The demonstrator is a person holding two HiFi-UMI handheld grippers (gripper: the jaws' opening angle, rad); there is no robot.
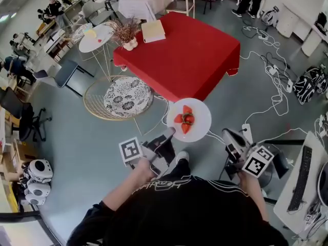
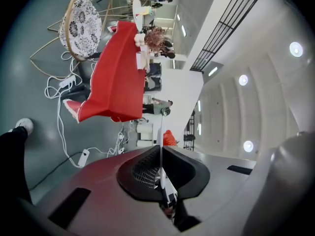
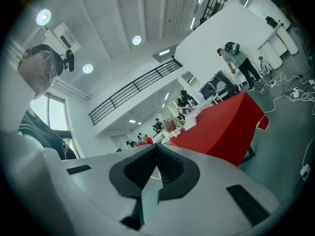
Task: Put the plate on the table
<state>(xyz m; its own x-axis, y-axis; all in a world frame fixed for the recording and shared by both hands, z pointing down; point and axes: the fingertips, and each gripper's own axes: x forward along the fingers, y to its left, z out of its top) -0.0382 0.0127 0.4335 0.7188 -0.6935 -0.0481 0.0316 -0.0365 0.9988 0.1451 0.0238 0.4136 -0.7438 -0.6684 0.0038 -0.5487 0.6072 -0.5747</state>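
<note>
A white plate [image 1: 199, 111] carrying cut red fruit [image 1: 184, 119] hangs in the air over the grey floor, short of the red table [image 1: 195, 45]. My left gripper [image 1: 169, 133] is shut on the plate's near rim. In the left gripper view the plate [image 2: 161, 127] shows edge-on as a thin white line between the closed pads of the left gripper [image 2: 161, 154], with the red table [image 2: 115, 73] beyond. My right gripper [image 1: 225, 134] hovers to the right of the plate, apart from it. In its own view the right gripper [image 3: 156, 149] is shut with nothing between the jaws.
A dried plant in a pot [image 1: 125, 35] and a pale book [image 1: 152, 31] occupy the table's far left corner. A wicker chair with a patterned cushion [image 1: 125, 96] stands to the table's left. Cables [image 1: 271, 86] trail over the floor; a keyboard desk [image 1: 302, 178] is at right.
</note>
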